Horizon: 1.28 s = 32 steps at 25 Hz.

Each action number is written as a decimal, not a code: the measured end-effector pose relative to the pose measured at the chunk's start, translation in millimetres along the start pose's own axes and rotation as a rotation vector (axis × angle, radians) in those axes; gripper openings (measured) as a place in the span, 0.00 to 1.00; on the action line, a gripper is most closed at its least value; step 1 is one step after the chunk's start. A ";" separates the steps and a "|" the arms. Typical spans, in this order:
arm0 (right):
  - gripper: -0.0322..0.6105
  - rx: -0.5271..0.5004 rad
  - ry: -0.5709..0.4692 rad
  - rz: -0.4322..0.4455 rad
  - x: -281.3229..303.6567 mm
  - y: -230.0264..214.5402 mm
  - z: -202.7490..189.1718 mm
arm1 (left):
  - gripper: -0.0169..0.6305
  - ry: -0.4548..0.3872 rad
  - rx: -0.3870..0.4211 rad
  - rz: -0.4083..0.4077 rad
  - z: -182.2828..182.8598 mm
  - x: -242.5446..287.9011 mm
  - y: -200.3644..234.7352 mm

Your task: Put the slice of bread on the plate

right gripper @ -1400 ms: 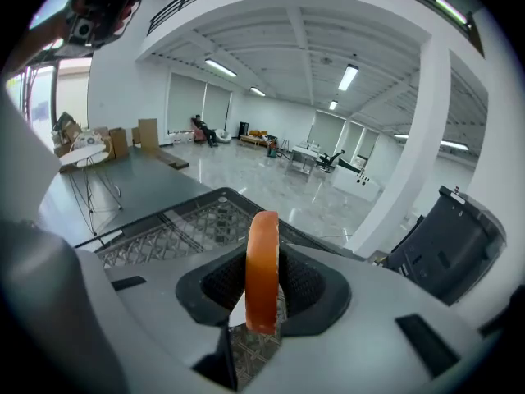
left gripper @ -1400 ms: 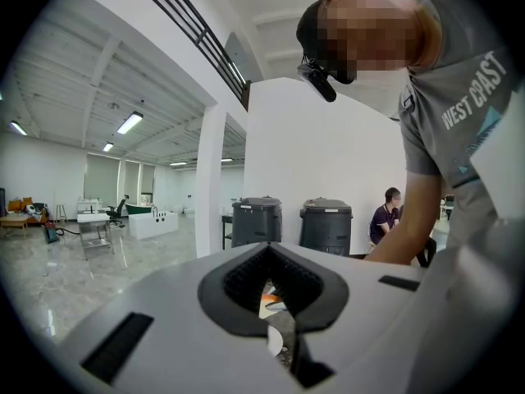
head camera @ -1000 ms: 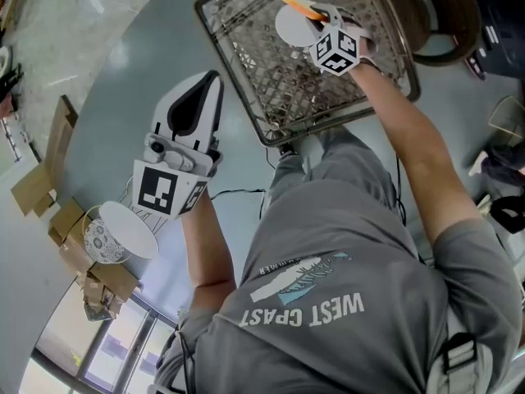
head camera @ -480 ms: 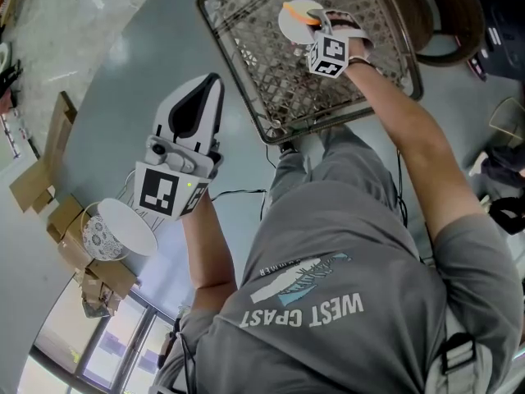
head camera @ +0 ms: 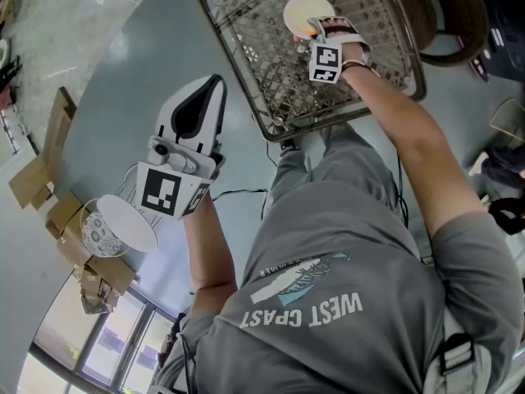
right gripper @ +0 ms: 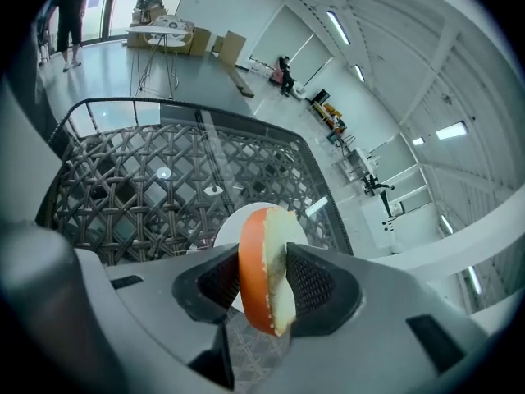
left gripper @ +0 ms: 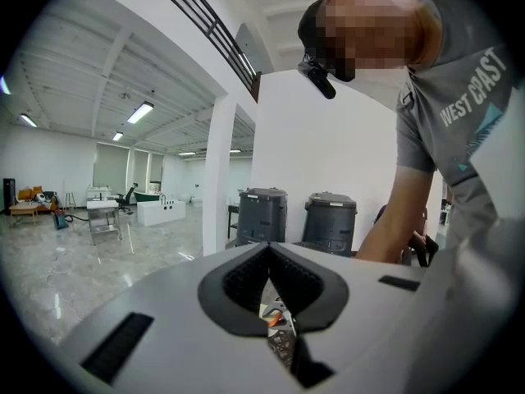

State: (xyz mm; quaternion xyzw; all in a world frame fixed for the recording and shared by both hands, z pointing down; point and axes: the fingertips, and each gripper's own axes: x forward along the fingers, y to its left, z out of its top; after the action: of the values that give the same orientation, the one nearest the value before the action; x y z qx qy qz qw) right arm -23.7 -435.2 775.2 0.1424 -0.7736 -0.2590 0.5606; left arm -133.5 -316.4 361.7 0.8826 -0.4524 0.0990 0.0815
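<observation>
My right gripper (head camera: 318,31) hangs over a round white plate (head camera: 302,8) on the woven tabletop. It holds a slice of bread (right gripper: 264,279) with an orange crust and a pale face, standing on edge between the pads. In the right gripper view the right gripper (right gripper: 267,292) has its jaws opening, with both pads still against the slice, and the plate (right gripper: 233,223) lies just beyond it. The left gripper (head camera: 215,84) is held away to the left over the floor. In the left gripper view the left gripper (left gripper: 271,292) is shut on nothing.
The wicker table (head camera: 246,56) has a dark raised rim around the plate. A small round white side table (head camera: 127,226) and cardboard boxes (head camera: 45,189) stand at lower left. A dark chair (head camera: 447,15) is at upper right. Two grey bins (left gripper: 328,220) stand behind.
The right gripper has sunk toward the plate and rolled, carrying the slice with it. The left gripper has stayed where it was.
</observation>
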 end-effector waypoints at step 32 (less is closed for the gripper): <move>0.06 1.072 -0.894 0.094 -273.1 -179.2 105.3 | 0.04 -0.142 0.027 -0.049 47.7 -46.5 -0.1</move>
State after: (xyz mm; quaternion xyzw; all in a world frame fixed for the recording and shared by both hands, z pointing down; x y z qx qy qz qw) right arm -44.9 -418.3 433.1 0.2453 -0.9565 0.1490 0.0516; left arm -155.1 -291.1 304.0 0.8991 -0.4341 0.0401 0.0395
